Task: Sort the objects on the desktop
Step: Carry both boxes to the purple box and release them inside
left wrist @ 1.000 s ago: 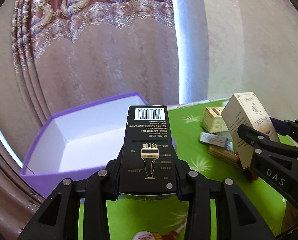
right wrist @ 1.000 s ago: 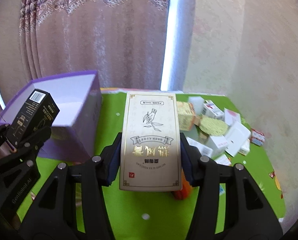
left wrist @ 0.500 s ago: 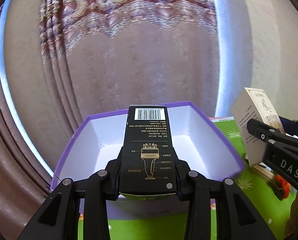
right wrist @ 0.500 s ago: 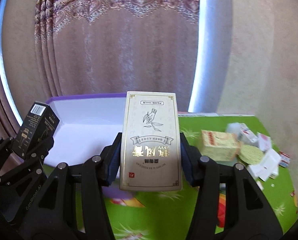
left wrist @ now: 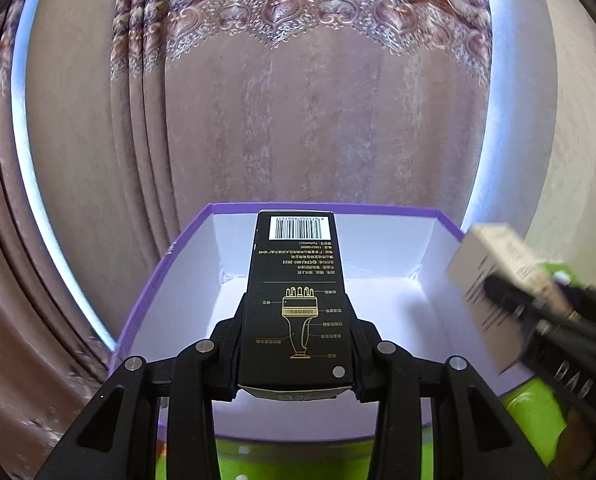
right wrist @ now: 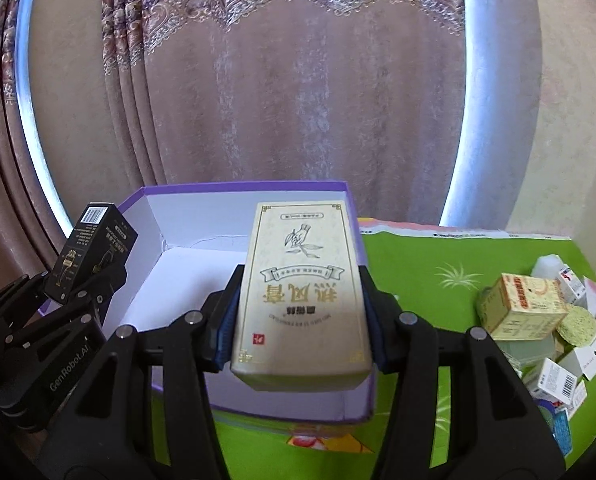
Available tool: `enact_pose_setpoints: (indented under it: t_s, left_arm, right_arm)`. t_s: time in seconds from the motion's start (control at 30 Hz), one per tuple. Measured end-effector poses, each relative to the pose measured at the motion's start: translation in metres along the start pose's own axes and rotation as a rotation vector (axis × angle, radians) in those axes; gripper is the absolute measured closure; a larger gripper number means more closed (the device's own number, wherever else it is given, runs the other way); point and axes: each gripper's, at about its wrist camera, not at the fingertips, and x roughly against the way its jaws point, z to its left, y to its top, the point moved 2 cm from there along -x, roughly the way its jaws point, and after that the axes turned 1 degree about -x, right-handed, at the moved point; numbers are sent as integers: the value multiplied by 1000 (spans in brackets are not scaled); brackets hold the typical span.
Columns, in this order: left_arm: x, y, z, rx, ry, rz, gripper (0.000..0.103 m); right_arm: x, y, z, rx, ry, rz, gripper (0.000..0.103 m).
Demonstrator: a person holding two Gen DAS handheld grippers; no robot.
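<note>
The left gripper (left wrist: 296, 344) points level and forward over the near wall of the purple box (left wrist: 166, 264), its two fingers (left wrist: 226, 354) clamped on the long sides of a black carton (left wrist: 296, 308). The carton stands lengthwise along the fingers, barcode end at 12 o'clock, its far end hanging above the box's white interior.

In the right wrist view, the right gripper (right wrist: 300, 320) also reaches forward, tilted slightly down, its fingers closed tight on a cream carton (right wrist: 302, 292) with gold lettering. This carton sits over the box's right half, its front end above the near wall. From the left wrist view the same carton shows blurred at 3 o'clock, over the box's right wall.

The left gripper appears at 9 o'clock in the right wrist view, angled up toward 1 o'clock with the black carton raised above the box's left rim.

On the green tablecloth (right wrist: 418, 264), at 3 o'clock, lies a heap of small boxes (right wrist: 546, 320), well apart from the purple box.
</note>
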Motion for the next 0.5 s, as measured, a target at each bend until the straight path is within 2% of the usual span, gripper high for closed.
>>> enact_pose_setpoints:
  t_s: [0.07, 0.1, 0.23, 0.5]
  left_arm:
    - [-3, -1, 4, 29, 2, -1, 61]
    - [-5, -1, 5, 30, 1, 4, 56]
    - [-10, -7, 4, 19, -8, 18, 44]
    - [-8, -15, -1, 13, -49, 11, 33]
  right_arm:
    - [-6, -3, 3, 14, 15, 28, 48]
    - [-8, -4, 3, 23, 8, 39, 46]
    - [-7, -9, 2, 16, -5, 33, 24]
    - [7, -14, -4, 12, 1, 1, 17]
